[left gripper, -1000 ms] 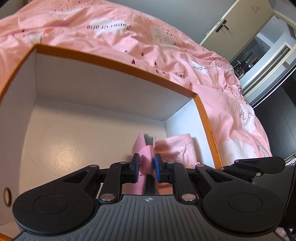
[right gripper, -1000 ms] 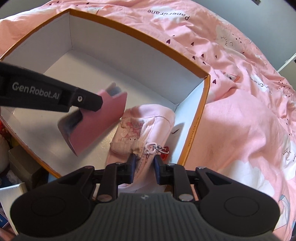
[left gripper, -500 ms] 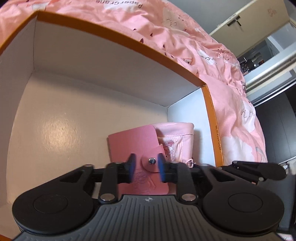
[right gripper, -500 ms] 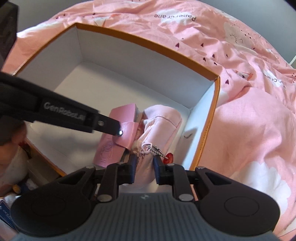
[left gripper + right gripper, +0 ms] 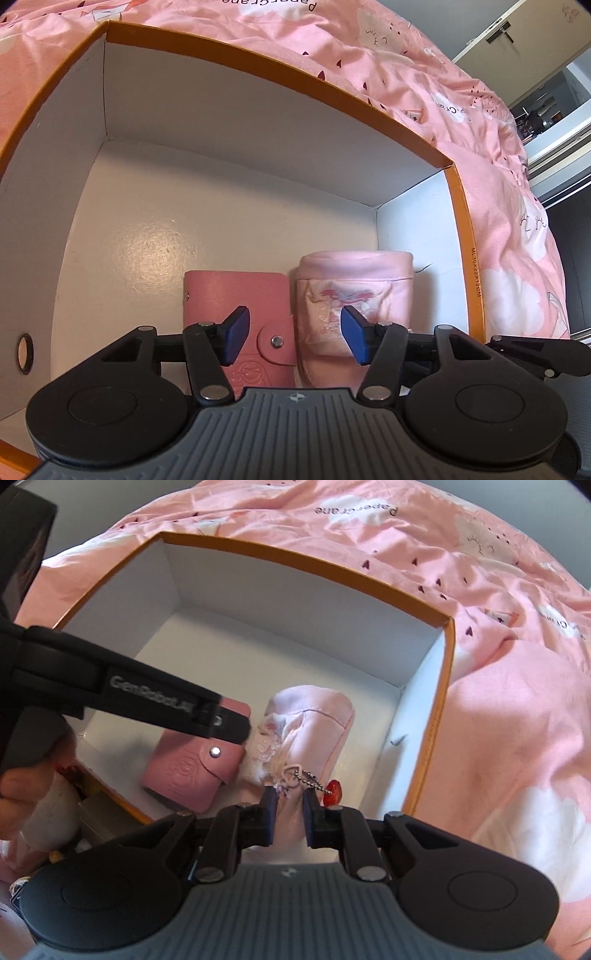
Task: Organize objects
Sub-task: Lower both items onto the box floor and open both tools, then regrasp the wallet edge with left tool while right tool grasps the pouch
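A pink snap wallet (image 5: 236,295) lies flat on the floor of the white, orange-rimmed box (image 5: 258,59), beside a pink fabric pouch (image 5: 354,284). My left gripper (image 5: 291,332) hovers just above both, its jaws opening with nothing pressed between them. In the right wrist view the wallet (image 5: 184,771) lies left of the pouch (image 5: 314,723), with the left gripper's finger (image 5: 221,723) over the wallet's top edge. My right gripper (image 5: 289,805) is closing on the pouch's near end, by the zipper chain with its red charm (image 5: 334,788).
The box (image 5: 295,590) sits on a bed with pink printed bedding (image 5: 498,701); most of its floor is bare. A hand (image 5: 22,775) holds the left gripper. Small clutter (image 5: 85,823) lies outside the box's near left. A door (image 5: 517,33) stands at the far right.
The left gripper lowered the pink wallet flat into the box beside the pouch, then opened and let it go. The right gripper kept its pinch on the pouch's end.
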A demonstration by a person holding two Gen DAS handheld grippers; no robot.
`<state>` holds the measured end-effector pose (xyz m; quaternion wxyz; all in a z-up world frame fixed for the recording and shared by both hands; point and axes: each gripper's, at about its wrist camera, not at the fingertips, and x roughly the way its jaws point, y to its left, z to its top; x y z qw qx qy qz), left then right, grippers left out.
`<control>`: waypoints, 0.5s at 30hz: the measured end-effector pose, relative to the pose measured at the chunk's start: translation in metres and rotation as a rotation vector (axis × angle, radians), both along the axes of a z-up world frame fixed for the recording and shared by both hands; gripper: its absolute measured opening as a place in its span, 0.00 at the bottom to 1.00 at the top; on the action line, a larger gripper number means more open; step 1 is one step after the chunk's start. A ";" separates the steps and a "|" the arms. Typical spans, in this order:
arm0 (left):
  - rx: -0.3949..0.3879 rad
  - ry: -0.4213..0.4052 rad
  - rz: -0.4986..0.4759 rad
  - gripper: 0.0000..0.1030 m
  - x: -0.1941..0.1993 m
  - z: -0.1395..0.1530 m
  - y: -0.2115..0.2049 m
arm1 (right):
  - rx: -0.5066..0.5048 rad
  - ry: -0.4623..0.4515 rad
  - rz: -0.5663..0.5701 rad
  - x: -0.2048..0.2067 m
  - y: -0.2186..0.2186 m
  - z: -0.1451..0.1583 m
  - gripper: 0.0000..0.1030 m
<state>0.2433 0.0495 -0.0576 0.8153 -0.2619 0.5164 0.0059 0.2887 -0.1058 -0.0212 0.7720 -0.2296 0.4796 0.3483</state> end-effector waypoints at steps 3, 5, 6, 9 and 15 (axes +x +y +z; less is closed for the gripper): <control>0.028 0.012 -0.014 0.63 0.001 0.003 0.002 | -0.021 0.008 -0.016 0.002 -0.003 0.002 0.13; 0.051 0.024 -0.036 0.62 0.003 0.005 0.002 | -0.029 0.015 -0.030 0.004 -0.006 0.003 0.12; 0.056 0.028 -0.042 0.61 0.003 0.005 0.003 | -0.037 0.015 -0.037 0.005 -0.006 0.004 0.12; 0.076 0.043 -0.047 0.61 0.002 0.004 0.003 | -0.051 0.030 -0.051 0.007 -0.009 0.006 0.20; 0.136 0.063 -0.058 0.61 -0.001 0.007 0.009 | -0.029 -0.003 -0.011 0.005 -0.012 0.018 0.29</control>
